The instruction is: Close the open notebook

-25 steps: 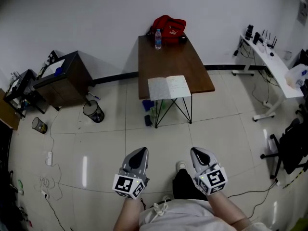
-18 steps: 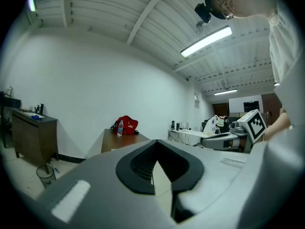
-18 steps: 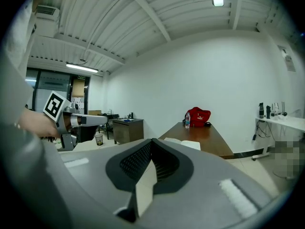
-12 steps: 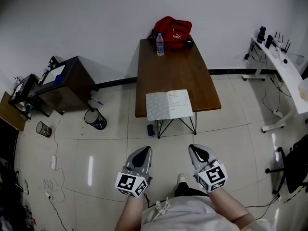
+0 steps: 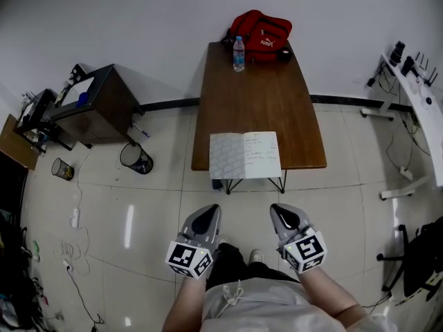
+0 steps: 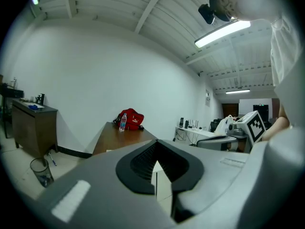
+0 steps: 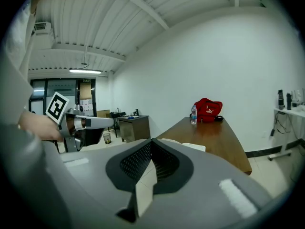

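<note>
Both left gripper (image 5: 210, 210) and right gripper (image 5: 277, 209) are pressed together, empty, well short of the notebook (image 5: 245, 155), which lies open, untouched.

The surface (image 5: 259, 95) is dark brown wood, and the open notebook (image 5: 245, 155) at its near edge is white, the left page faintly speckled grey and the right page marked with thin dark writing. At the surface's far end are a red bag (image 5: 261, 30) with white lettering and a clear water bottle (image 5: 239, 54) with a bluish label. Before the surface, the left gripper (image 5: 206, 214) and right gripper (image 5: 280, 213) are grey with black jaws and black-and-white square markers.
</note>
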A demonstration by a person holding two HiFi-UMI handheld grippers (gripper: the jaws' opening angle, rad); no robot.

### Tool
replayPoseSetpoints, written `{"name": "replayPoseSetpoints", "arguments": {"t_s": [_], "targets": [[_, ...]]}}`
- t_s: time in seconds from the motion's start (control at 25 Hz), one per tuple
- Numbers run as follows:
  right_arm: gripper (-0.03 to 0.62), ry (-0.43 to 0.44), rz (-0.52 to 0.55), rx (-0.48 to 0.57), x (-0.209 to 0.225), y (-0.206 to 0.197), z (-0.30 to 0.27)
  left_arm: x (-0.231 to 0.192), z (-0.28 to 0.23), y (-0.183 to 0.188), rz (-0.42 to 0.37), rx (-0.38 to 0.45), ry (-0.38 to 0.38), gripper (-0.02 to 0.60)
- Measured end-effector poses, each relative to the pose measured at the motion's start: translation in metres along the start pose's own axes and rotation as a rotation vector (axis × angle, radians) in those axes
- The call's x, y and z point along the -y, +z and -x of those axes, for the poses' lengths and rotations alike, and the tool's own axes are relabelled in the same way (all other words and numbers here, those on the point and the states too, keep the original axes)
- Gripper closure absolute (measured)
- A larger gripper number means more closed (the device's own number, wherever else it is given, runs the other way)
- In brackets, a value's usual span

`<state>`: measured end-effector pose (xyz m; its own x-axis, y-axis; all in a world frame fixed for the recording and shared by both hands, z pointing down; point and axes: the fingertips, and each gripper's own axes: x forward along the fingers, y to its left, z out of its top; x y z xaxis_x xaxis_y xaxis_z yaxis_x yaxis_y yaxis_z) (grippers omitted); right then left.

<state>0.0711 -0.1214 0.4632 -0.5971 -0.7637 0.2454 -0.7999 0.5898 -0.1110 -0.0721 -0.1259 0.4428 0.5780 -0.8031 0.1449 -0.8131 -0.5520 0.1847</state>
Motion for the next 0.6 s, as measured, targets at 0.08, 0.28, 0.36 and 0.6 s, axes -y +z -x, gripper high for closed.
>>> {"name": "replayPoseSetpoints", "arguments": {"t_s": [0.08,0.28,0.36,0.6], "targets": [[0.588,0.000,-0.009,-0.009,0.007,-0.001,-0.010,-0.009,-0.010,-0.003,0.008,-0.012,0.006,0.575],[0.588,0.000,-0.025,-0.037,0.022,-0.010,-0.042,-0.039,-0.035,-0.024,0.025,-0.084,0.009,0.575],[0.588,-0.008,-0.022,-0.062,0.029,-0.013,-0.057,-0.055,-0.046,-0.033,0.030,-0.114,0.012,0.575],[0.587,0.006,-0.035,-0.108,0.033,-0.019,-0.115,-0.121,-0.071,-0.067,0.073,-0.209,0.072,0.575]]}}
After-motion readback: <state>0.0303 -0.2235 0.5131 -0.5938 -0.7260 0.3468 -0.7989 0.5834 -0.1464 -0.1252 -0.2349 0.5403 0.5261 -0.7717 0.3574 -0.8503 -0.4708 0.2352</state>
